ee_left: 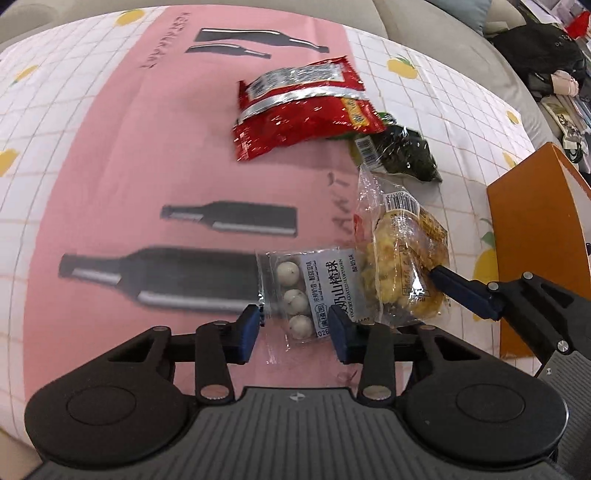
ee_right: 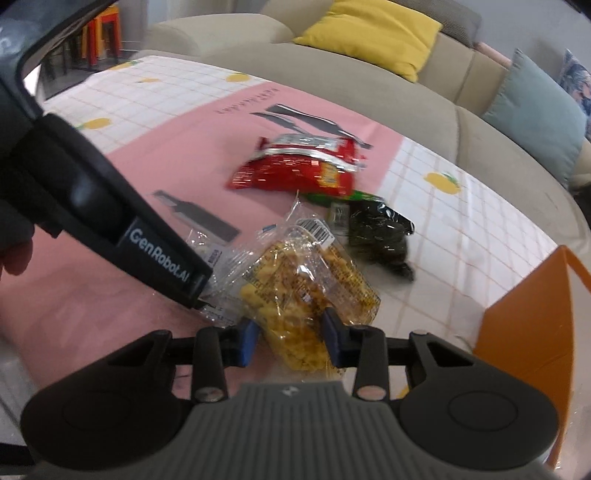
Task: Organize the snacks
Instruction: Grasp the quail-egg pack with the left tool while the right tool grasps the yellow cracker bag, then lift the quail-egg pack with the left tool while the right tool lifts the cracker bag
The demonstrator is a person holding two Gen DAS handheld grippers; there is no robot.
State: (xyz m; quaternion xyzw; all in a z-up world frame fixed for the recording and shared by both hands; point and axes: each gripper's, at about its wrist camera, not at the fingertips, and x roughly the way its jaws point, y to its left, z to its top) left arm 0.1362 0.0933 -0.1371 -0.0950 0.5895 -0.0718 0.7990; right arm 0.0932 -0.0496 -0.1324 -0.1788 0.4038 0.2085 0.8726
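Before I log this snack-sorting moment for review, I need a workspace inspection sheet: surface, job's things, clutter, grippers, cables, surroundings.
Surface: tablecloth, pink band with bottle prints, white grid with lemons.
Job's things: hawthorn ball packet and yellow snack bag side by side, overlapping; red snack bag farther back, partly over the dark green packet; orange box at the right edge.
Clutter: nothing seen on the table.
Grippers: left gripper closed on the hawthorn ball packet; right gripper closed on the yellow snack bag.
Cables: nothing seen.
Surroundings: beige sofa with yellow cushion and blue-green cushion; stools behind.
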